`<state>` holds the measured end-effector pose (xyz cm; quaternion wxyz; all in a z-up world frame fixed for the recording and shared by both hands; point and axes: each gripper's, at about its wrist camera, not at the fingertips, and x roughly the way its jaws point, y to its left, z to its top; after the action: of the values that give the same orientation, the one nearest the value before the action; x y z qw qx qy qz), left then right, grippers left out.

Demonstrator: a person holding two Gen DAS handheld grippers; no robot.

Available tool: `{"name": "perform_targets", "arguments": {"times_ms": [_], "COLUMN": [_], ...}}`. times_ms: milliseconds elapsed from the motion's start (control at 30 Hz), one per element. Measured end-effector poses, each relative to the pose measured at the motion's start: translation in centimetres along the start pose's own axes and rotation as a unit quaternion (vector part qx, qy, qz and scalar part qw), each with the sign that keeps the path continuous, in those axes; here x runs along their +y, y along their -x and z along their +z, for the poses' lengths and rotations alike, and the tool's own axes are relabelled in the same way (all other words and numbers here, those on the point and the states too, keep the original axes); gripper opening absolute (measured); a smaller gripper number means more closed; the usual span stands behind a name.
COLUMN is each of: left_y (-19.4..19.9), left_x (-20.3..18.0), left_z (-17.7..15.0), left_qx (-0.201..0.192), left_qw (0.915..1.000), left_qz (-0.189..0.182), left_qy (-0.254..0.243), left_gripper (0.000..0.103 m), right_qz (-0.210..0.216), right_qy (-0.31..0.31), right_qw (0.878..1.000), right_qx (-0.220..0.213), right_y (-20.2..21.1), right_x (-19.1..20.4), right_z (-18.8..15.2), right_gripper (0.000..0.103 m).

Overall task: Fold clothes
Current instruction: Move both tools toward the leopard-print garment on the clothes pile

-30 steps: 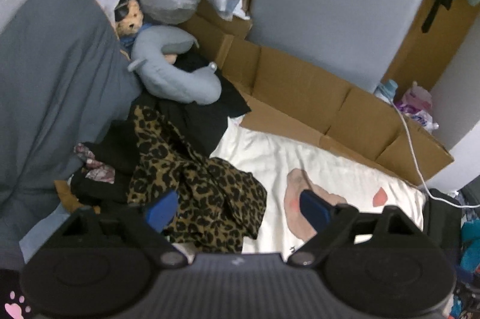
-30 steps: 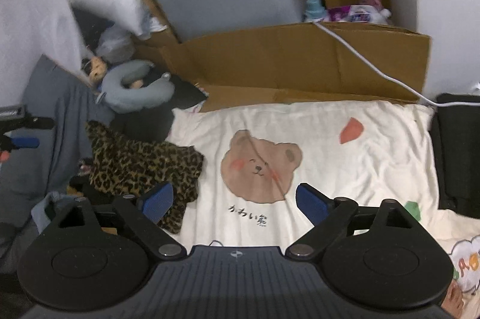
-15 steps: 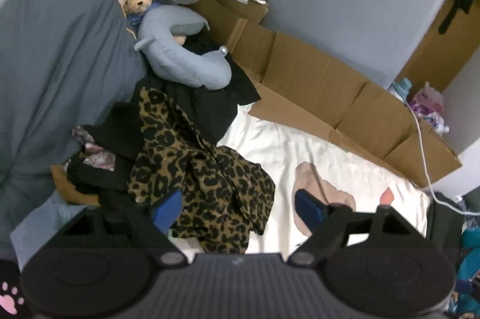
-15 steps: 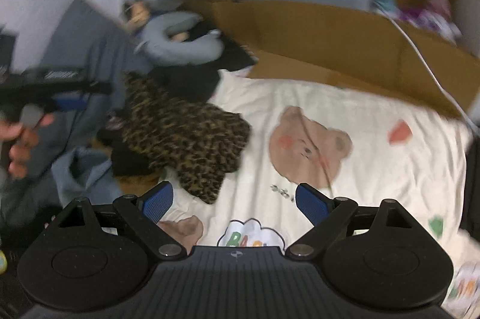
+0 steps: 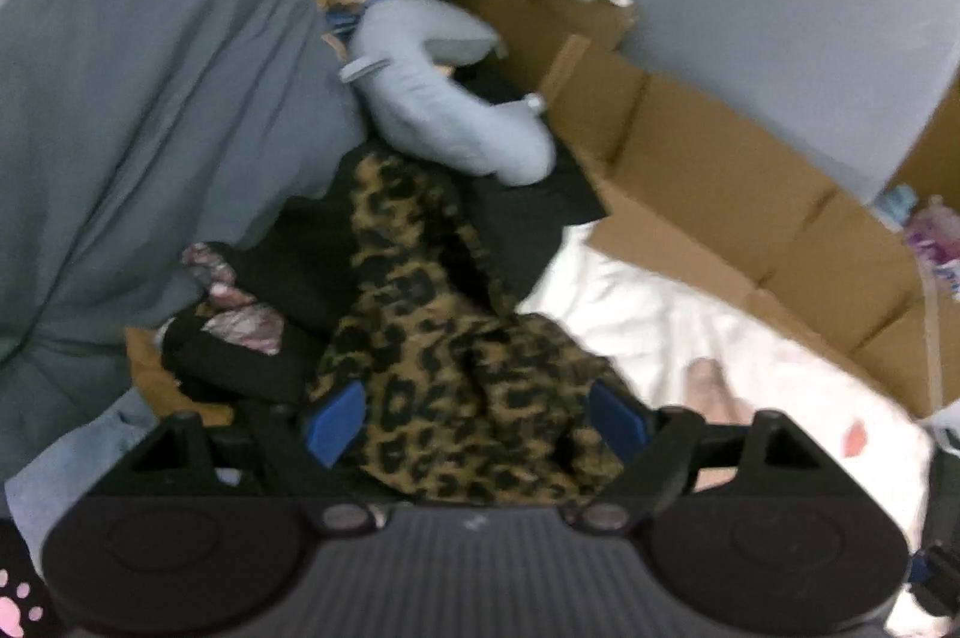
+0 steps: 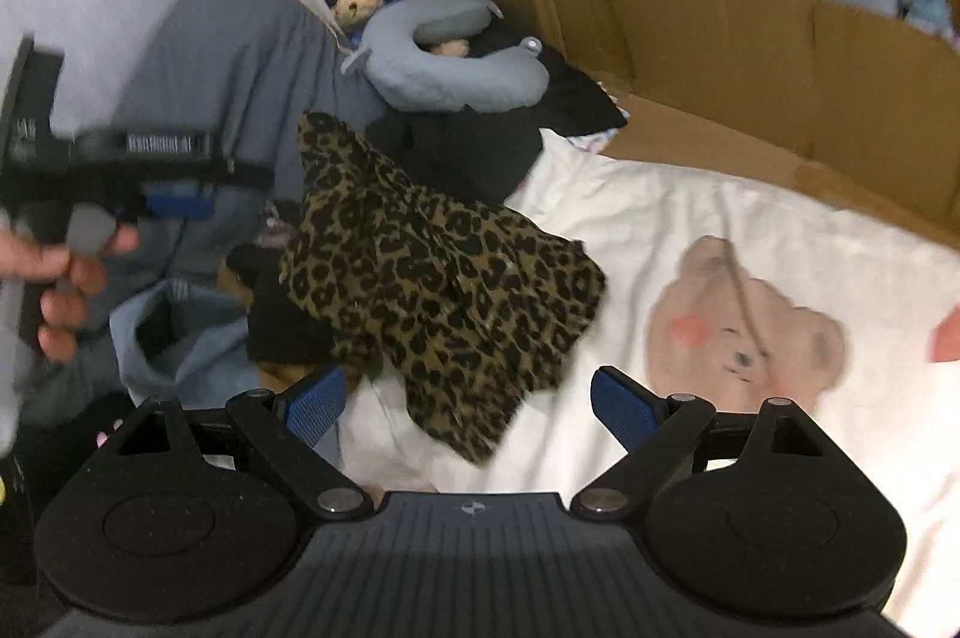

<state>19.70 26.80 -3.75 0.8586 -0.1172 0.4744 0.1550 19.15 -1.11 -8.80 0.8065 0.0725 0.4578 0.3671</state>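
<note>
Left tool (image 5: 477, 419): jaws wide after closing in slightly, gripping nothing. The leopard top (image 5: 456, 368) lies crumpled between and just ahead of its pads, contact unclear. Left of it: grey pillow (image 5: 138, 98), black clothes (image 5: 240, 362). Beyond: neck pillow (image 5: 444, 110). Right tool (image 6: 468, 407): jaws wide, empty, over the bear sheet (image 6: 720, 242); top just ahead, toward its left pad. Bear print ahead-right, cardboard (image 6: 750, 38) beyond.

No readable text, white lettering on the left hand-held gripper (image 6: 174, 205) too blurred
</note>
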Motion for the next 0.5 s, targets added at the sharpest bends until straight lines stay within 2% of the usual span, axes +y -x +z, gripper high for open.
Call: {"name": "perform_targets", "arguments": {"times_ms": [133, 267, 400, 500], "left_y": [-2.3, -4.4, -5.8, -6.5], "left_x": [1.8, 2.9, 3.5, 3.8], "left_z": [-1.4, -2.5, -3.4, -3.6], "left_qx": [0.017, 0.021, 0.023, 0.020], "left_qw": [0.9998, 0.9997, 0.9996, 0.9996], "left_qz": [0.007, 0.008, 0.012, 0.010], "left_qy": [0.010, 0.013, 0.012, 0.016], "left_gripper": [0.084, 0.084, 0.084, 0.084], "right_qz": [0.032, 0.043, 0.042, 0.051], "right_qy": [-0.054, -0.114, -0.102, -0.121], "right_qw": [0.998, 0.992, 0.993, 0.990], "right_qx": [-0.032, -0.045, -0.040, -0.048], "right_y": [-4.3, -7.4, -9.4, -11.1], "right_x": [-2.6, -5.1, -6.0, -6.7], "right_z": [-2.6, -5.3, -6.4, -6.3], "right_gripper": [0.087, 0.086, 0.085, 0.084]}}
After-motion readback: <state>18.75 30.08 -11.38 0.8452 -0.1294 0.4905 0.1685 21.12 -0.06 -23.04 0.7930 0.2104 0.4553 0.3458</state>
